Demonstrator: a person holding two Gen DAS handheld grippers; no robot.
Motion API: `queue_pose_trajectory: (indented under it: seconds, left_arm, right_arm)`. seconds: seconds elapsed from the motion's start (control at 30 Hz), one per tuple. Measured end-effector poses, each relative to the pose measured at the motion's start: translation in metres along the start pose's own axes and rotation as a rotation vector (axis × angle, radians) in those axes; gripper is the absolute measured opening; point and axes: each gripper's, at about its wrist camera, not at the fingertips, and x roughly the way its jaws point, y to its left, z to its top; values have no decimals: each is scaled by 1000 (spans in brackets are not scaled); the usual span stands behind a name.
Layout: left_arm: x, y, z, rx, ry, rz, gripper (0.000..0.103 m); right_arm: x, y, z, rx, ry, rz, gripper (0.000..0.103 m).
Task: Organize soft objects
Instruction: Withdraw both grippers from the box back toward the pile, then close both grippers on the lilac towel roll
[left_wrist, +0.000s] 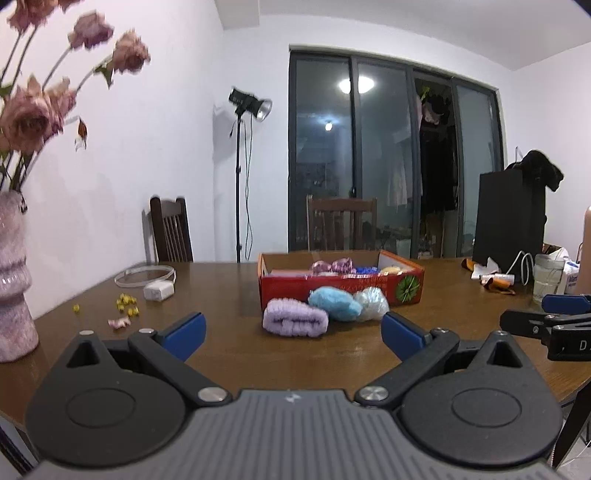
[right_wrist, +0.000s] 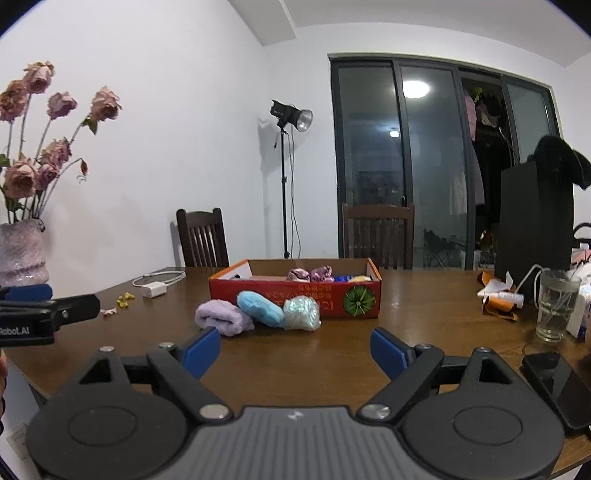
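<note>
A lilac rolled towel (left_wrist: 294, 322) (right_wrist: 224, 316), a light blue soft bundle (left_wrist: 334, 303) (right_wrist: 261, 308) and a pale iridescent bundle (left_wrist: 372, 302) (right_wrist: 301, 313) lie in a row on the brown table (left_wrist: 236, 354), just in front of a red cardboard box (left_wrist: 341, 288) (right_wrist: 295, 291). The box holds several more soft things. My left gripper (left_wrist: 293, 334) is open and empty, short of the towel. My right gripper (right_wrist: 295, 350) is open and empty, short of the bundles. Each gripper shows at the edge of the other's view.
A pink vase of dried roses (left_wrist: 13, 273) (right_wrist: 22, 251) stands at the left. A white charger with cable (left_wrist: 159, 290) and yellow bits (left_wrist: 125, 302) lie left of the box. A glass (right_wrist: 556, 308), wrappers (right_wrist: 498, 295), a phone (right_wrist: 557, 387) and a black box (right_wrist: 533, 218) are at the right.
</note>
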Motion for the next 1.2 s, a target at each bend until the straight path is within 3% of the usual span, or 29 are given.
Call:
queue_pose_trajectory:
  seconds: [0.2, 0.37, 0.57, 0.63, 0.8, 0.87, 0.9, 0.93, 1.0, 1.03, 1.2]
  left_arm:
    - [34, 6, -3, -13, 64, 10, 103]
    - [73, 15, 2, -21, 91, 7, 103]
    - [150, 37, 16, -34, 140, -17, 90]
    - [184, 49, 22, -67, 179, -44, 78]
    - [259, 70, 24, -166, 293, -161, 72]
    - [280, 75, 19, -205, 347, -197, 62]
    - [290, 77, 14, -225, 391, -213, 47]
    - [296, 79, 10, -245, 421, -232, 39]
    - [296, 83, 4, -271, 415, -246, 35]
    - [291, 82, 4, -261, 410, -246, 32]
    - [242, 79, 0, -312, 427, -269, 28]
  right_arm:
    - [30, -6, -5, 22, 67, 14, 86]
    - [67, -4, -4, 15, 121, 60, 77]
    - [143, -4, 8, 141, 206, 187, 66]
    - [174, 1, 12, 179, 237, 217, 60]
    - [252, 15, 22, 278, 299, 254, 57]
    - [279, 17, 19, 355, 341, 254, 57]
    - [290, 18, 16, 392, 356, 259, 57]
    - [299, 19, 12, 428, 375, 259, 51]
    - [312, 23, 5, 472, 408, 254, 32]
    - [314, 23, 2, 486, 409, 264, 28]
    - [288, 23, 4, 457, 395, 324, 21]
